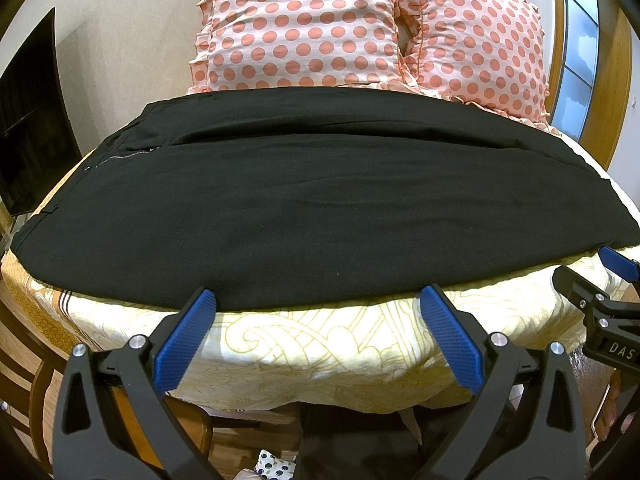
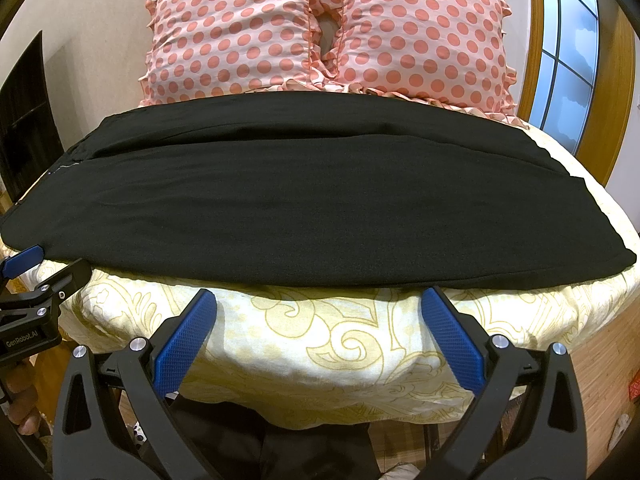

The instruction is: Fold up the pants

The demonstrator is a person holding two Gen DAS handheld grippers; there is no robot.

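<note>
Black pants (image 1: 304, 200) lie flat across the bed, one leg laid over the other, waist and zipper (image 1: 124, 156) at the left, hems at the right. They also show in the right wrist view (image 2: 312, 204). My left gripper (image 1: 318, 300) is open and empty, its blue pads at the pants' near edge. My right gripper (image 2: 318, 302) is open and empty, just short of the near edge toward the hem end. The right gripper shows at the right edge of the left wrist view (image 1: 612, 276); the left gripper shows at the left edge of the right wrist view (image 2: 28, 268).
The pants rest on a cream and yellow patterned bedcover (image 1: 320, 348) whose near edge drops off below the grippers. Two pink polka-dot pillows (image 2: 328, 32) stand behind the pants. A dark screen (image 1: 28, 120) is at the left, a wood-framed window (image 2: 568, 52) at the right.
</note>
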